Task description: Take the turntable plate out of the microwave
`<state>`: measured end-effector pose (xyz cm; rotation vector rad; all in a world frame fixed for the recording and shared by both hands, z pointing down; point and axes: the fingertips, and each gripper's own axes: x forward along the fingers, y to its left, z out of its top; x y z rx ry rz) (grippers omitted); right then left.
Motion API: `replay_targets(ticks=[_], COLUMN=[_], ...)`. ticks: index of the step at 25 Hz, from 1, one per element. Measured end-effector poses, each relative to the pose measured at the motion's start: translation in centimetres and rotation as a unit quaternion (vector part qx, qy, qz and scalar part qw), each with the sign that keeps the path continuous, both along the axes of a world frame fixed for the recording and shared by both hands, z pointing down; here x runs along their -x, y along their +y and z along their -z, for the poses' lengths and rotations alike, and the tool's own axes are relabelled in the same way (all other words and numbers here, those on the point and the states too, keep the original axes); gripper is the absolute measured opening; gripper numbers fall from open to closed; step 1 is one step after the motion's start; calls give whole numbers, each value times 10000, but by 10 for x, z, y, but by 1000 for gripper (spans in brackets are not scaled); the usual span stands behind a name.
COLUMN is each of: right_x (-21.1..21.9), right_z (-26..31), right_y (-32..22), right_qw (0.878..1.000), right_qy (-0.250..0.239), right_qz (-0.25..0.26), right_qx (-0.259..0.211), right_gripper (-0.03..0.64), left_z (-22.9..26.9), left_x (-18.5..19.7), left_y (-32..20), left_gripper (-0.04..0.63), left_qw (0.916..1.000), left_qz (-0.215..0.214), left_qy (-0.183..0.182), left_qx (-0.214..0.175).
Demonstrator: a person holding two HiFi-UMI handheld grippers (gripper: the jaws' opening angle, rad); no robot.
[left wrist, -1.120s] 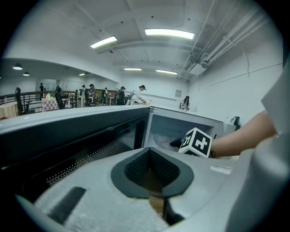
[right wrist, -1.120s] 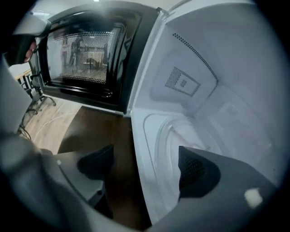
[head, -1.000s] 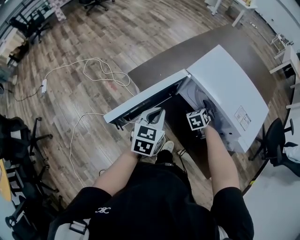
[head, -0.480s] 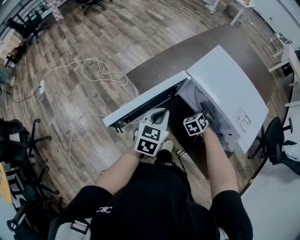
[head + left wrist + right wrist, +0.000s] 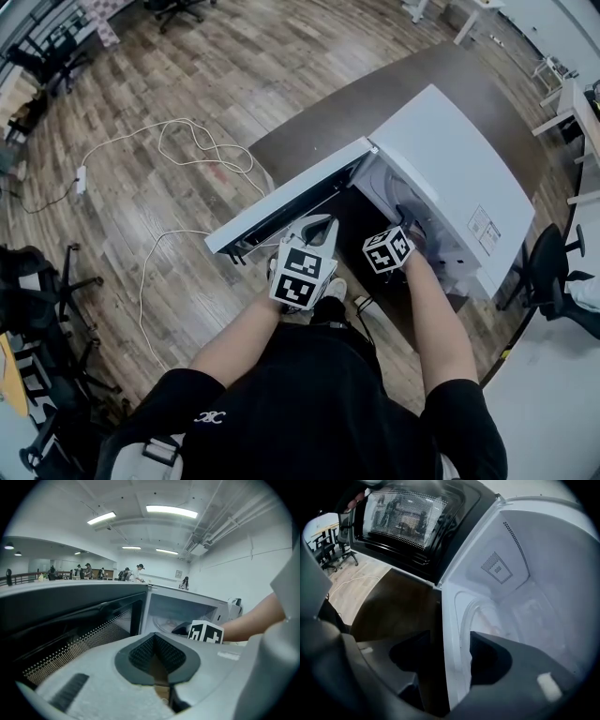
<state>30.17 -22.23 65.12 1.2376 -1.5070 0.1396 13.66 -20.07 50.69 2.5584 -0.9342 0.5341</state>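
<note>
**Turntable plate sitting inside the microwave, right tongs reaching in**

The glass turntable plate lies flat on the floor of the microwave's cavity, with its curved rim close to the front lip. From the left gripper view you can just spot it pale through the opening.

The right gripper is poked into the cavity. One jaw is inside over the plate's edge and the other is outside over the dark table, so the white front lip sits between them. Its jaws have just been closing, but there are gaps on both sides and the pads aren't pressing on anything. In the head view only its marker cube and the forearm show at the opening.

The left gripper hangs in front of the door, which is swung wide open. Its jaws are pressed together with nothing in them.

The microwave is white and sits on a dark brown table. There's a wood floor all around, with a white cable looped across it.
</note>
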Motion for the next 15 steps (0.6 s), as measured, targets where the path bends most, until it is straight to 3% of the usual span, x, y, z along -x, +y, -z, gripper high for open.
replay_targets(ticks=[3, 11, 15], right_x=[-2, -6, -9], right_z=[2, 11, 11], right_y=[2, 2, 0], right_qw=[9998, 9970, 9983], right_qy=[102, 545, 307], right_qz=[-56, -57, -199], right_qx=[-168, -550, -450], right_gripper=[210, 98, 110], left_z=[-1, -2, -1], left_x=[-1, 4, 5], left_y=[3, 7, 9], left_gripper=[8, 8, 8], left_qw=[10000, 10000, 10000], left_qz=[-27, -20, -27], left_qy=[-11, -43, -53], left_qx=[10, 28, 6])
